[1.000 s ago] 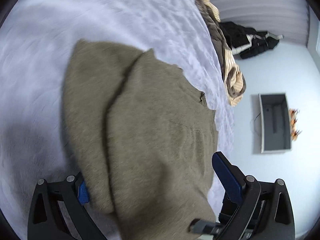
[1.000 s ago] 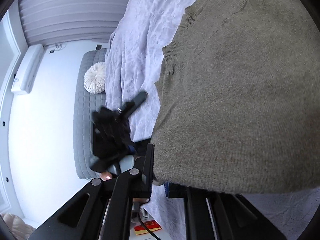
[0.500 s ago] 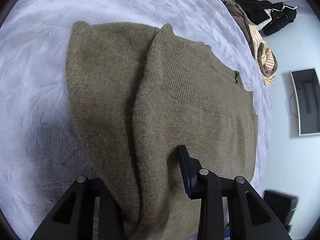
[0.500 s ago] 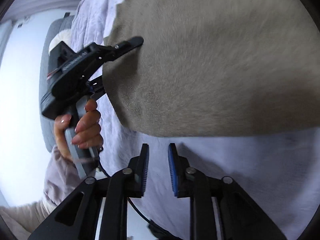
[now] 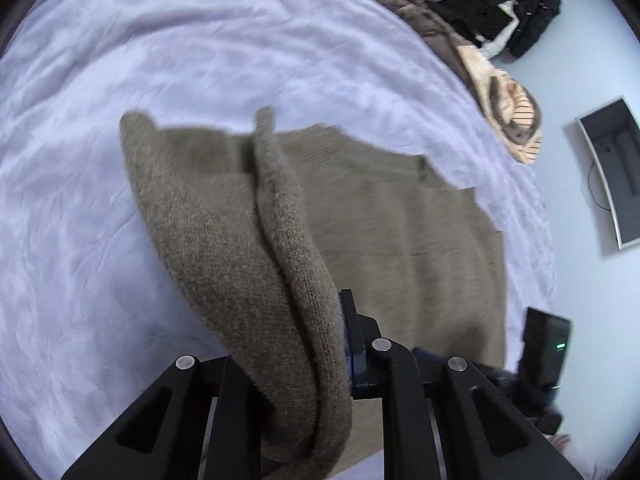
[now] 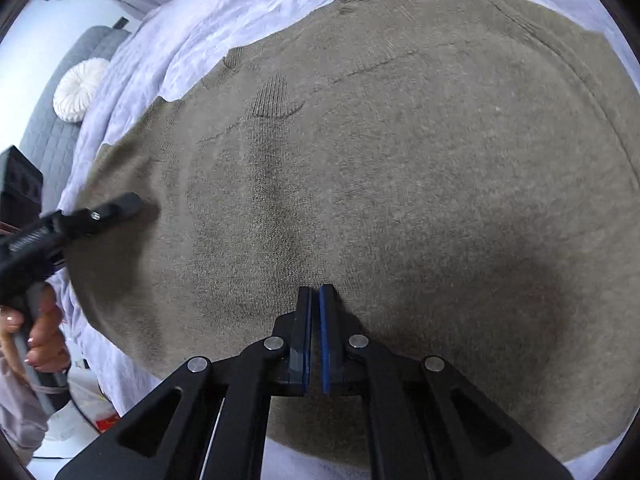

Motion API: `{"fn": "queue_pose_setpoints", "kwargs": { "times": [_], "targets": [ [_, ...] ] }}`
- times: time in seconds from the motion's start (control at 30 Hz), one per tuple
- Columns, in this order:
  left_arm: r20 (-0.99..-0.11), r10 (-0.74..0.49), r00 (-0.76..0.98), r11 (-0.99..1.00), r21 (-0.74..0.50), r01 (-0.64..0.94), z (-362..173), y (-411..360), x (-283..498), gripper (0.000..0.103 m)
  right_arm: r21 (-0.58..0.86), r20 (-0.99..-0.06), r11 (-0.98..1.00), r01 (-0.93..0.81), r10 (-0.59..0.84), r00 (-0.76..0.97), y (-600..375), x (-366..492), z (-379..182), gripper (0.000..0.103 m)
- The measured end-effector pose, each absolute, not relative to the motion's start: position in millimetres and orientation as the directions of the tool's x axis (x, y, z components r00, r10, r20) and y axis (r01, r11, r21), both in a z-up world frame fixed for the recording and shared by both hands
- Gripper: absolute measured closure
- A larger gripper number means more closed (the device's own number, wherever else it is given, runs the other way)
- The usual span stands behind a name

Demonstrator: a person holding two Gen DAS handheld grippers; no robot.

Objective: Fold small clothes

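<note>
An olive-brown knit sweater (image 6: 400,180) lies spread on a pale lavender bedspread (image 5: 200,40). In the left wrist view my left gripper (image 5: 304,344) is shut on a folded edge of the sweater (image 5: 280,260), which drapes up between the fingers. In the right wrist view my right gripper (image 6: 315,308) is shut with nothing between its blue pads, and hovers low over the sweater's middle. The left gripper (image 6: 116,208) also shows there at the sweater's left edge, held by a hand.
A pile of brown and striped clothes (image 5: 500,92) lies at the bed's far edge, with black garments (image 5: 516,28) beyond it. A wall screen (image 5: 612,176) is on the right. A grey sofa with a white round cushion (image 6: 76,92) stands beyond the bed.
My right gripper let go of the sweater, shut, and moved over the sweater's middle. My left gripper closed on the sweater's edge and has tilted, pulling the fold along.
</note>
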State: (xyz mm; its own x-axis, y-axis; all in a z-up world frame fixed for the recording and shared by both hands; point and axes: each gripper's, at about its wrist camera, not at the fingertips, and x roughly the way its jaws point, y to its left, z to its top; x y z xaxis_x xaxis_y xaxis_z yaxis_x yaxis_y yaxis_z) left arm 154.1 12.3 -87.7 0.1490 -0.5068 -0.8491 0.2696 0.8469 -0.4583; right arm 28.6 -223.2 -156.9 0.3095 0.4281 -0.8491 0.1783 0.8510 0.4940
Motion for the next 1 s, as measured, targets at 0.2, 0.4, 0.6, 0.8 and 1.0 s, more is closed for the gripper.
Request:
{"fn": "queue_pose_setpoints", "kwargs": {
  "times": [0.2, 0.4, 0.6, 0.8, 1.0],
  "targets": [
    [-0.800, -0.581, 0.152, 0.775, -0.486, 0.403, -35, -70, 149, 0.085, 0.601, -0.785, 0.768, 0.221, 0.515, 0.344, -245, 25, -163, 0.100],
    [-0.821, -0.568, 0.058, 0.689, -0.436, 0.579, -41, -190, 121, 0.085, 0.729, -0.681, 0.623, 0.284, 0.614, 0.400, -276, 11, -181, 0.103],
    [-0.891, -0.453, 0.045, 0.702, -0.324, 0.634, -78, -244, 98, 0.085, 0.826, -0.563, 0.446, 0.345, 0.693, 0.451, -309, -7, -197, 0.103],
    [-0.854, -0.482, 0.196, 0.724, -0.263, 0.638, -42, -229, 86, 0.014, 0.812, -0.583, 0.452, 0.370, 0.593, 0.555, -357, -39, -173, 0.100],
    [-0.843, -0.475, 0.255, 0.770, -0.257, 0.584, -25, -195, 92, 0.014, 0.862, -0.502, 0.252, 0.439, 0.541, 0.675, -425, -59, -180, 0.085]
  ]
}}
